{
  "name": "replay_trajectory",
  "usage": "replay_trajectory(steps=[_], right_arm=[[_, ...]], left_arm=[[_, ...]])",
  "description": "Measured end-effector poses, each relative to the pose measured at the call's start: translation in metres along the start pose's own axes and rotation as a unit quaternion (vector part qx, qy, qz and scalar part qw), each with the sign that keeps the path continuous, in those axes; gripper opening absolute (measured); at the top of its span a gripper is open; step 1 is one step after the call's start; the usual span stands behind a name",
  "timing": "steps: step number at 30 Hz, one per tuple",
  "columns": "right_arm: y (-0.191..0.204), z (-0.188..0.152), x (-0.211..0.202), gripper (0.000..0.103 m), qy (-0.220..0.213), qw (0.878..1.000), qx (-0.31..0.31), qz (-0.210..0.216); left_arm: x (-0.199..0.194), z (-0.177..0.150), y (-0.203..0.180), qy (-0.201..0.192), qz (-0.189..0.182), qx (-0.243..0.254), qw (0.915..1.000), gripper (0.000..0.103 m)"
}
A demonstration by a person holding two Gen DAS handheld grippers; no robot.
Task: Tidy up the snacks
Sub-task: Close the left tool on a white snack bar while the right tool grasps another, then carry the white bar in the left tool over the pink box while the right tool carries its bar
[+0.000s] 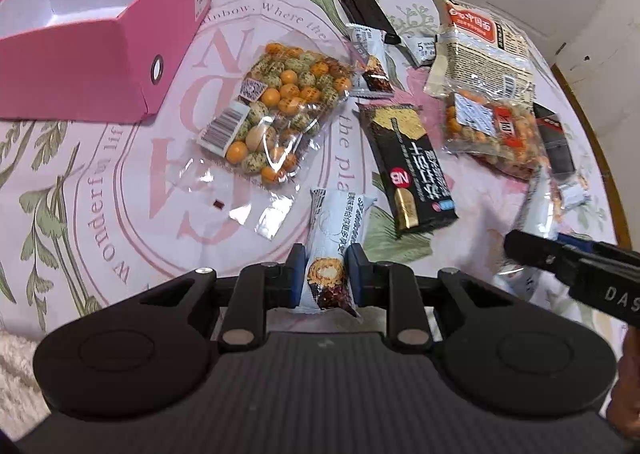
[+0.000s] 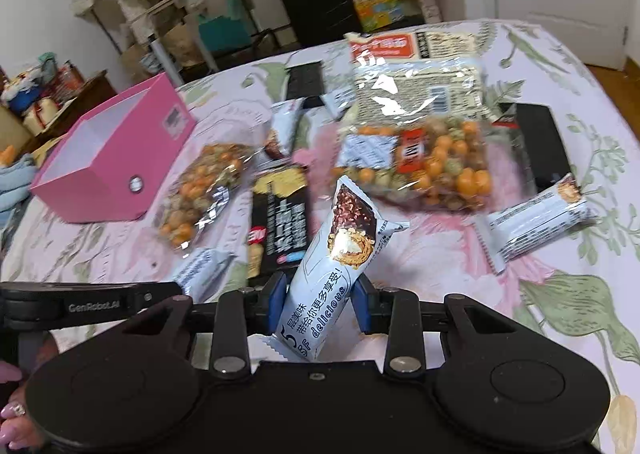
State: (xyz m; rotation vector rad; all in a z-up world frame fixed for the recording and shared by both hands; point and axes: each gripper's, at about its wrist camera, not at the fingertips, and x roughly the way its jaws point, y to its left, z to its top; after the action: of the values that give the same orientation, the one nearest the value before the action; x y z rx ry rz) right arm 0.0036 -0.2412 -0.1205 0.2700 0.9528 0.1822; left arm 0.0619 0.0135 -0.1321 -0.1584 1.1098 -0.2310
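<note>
My left gripper (image 1: 327,268) is shut on a pale blue snack bar (image 1: 332,238), held low over the table. My right gripper (image 2: 322,290) is shut on another pale blue snack bar (image 2: 340,250), which tilts up to the right. The right gripper also shows at the right edge of the left wrist view (image 1: 568,258). An open pink box (image 1: 96,49) stands at the far left, empty inside; it also shows in the right wrist view (image 2: 116,157). Snacks lie spread on the flowered tablecloth (image 1: 120,193).
Two clear bags of coated peanuts (image 1: 276,109) (image 1: 492,129), a black biscuit pack (image 1: 412,169), a noodle pack (image 1: 484,49), a black bar (image 1: 364,9) and more blue bars (image 2: 536,221) lie on the table. The table's edge (image 1: 592,125) curves at the right.
</note>
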Motion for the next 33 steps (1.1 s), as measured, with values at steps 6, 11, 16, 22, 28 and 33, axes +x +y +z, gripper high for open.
replay_trajectory(steps=[6,11,16,22,28,33], right_arm=[[0.013,0.002,-0.002,0.040,0.039,0.999,-0.024,0.028],[0.018,0.004,-0.002,0.040,0.049,0.997,-0.052,0.020],[0.019,0.001,0.005,0.040,0.069,0.995,-0.062,0.024],[0.026,-0.004,0.013,0.040,0.094,0.991,-0.081,0.040],[0.041,0.003,0.009,0.040,0.117,0.986,-0.108,0.058],[0.062,0.022,-0.005,0.040,0.134,0.978,-0.137,0.083]], left_arm=[[-0.013,-0.002,0.001,0.009,-0.012,0.008,0.9999,0.022],[0.003,-0.005,0.000,0.040,-0.011,0.016,0.9990,0.027],[0.029,-0.011,0.000,0.072,-0.010,0.012,0.9973,0.041],[0.031,-0.010,-0.002,0.075,-0.003,0.022,0.9969,0.026],[-0.003,0.000,-0.003,0.067,-0.012,0.045,0.9966,0.025],[-0.044,0.013,0.010,0.054,-0.001,0.063,0.9965,0.025]])
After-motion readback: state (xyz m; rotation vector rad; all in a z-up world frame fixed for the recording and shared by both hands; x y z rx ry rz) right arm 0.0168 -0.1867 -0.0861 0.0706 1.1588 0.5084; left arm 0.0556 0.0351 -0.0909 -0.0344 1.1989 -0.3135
